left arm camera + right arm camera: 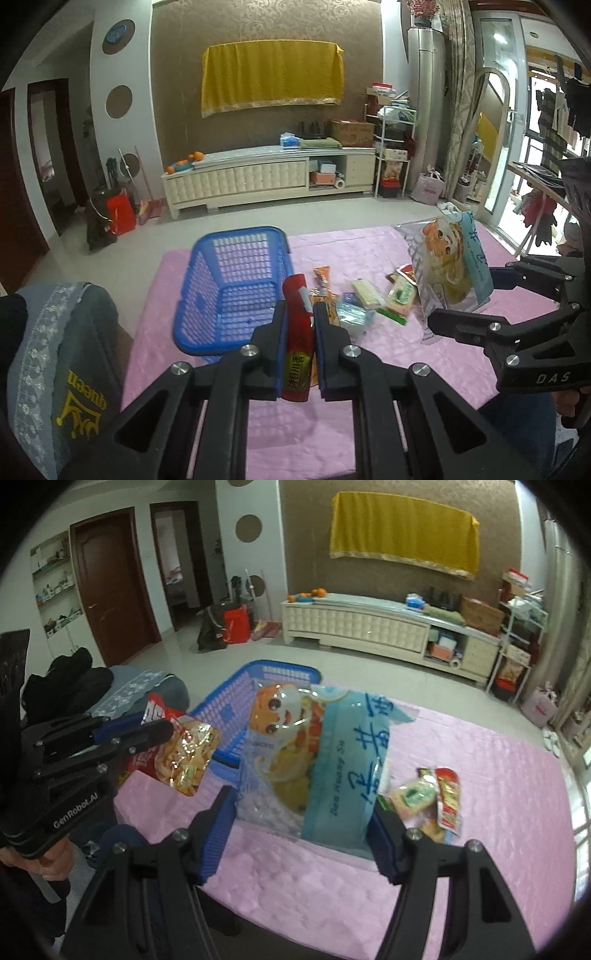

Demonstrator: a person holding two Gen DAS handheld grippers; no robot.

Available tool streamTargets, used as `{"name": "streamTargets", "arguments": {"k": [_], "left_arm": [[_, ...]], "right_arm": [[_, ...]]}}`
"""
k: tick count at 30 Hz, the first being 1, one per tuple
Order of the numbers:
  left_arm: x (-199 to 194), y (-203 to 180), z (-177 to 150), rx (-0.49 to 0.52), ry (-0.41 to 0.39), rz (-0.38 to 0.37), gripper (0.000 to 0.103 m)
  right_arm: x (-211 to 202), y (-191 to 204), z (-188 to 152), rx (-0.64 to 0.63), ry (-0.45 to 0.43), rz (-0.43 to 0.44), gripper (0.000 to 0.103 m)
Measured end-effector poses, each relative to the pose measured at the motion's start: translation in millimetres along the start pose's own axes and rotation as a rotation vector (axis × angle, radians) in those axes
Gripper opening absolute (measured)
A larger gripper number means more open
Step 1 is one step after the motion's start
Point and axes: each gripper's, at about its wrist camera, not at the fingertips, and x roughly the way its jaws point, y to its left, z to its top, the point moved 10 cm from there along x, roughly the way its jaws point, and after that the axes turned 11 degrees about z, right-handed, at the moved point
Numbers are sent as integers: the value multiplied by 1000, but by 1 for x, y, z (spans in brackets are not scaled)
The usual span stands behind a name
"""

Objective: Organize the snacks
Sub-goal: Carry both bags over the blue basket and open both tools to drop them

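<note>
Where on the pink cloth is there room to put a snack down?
The pink cloth is bare along its near edge, in front of the blue basket and the loose snack packets. Its far right corner is bare too. The basket is empty. The middle, around the packets, is crowded.

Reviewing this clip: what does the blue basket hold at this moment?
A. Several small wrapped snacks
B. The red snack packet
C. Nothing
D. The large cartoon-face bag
C: the blue basket shows only bare mesh inside, while the red snack packet and the large cartoon-face bag are held in the grippers above the table.
</note>
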Motion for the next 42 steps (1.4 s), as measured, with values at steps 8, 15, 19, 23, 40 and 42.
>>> {"name": "streamTargets", "arguments": {"k": [8,15,19,23,40,42], "left_arm": [[29,51,12,-53,28,24,12],[66,81,16,-111,68,19,12],[84,88,15,-146,95,1,12],[105,96,8,-151,127,11,12],[154,99,-16,-172,204,-24,12],[156,99,-17,-176,209,-28,12]], "right_arm": [[30,15,32,-46,11,16,71],[70,18,40,-44,68,31,71],[98,17,40,-22,104,50,71],[122,17,38,21,143,97,71],[177,15,30,57,264,127,71],[179,16,31,45,267,122,71]]}}
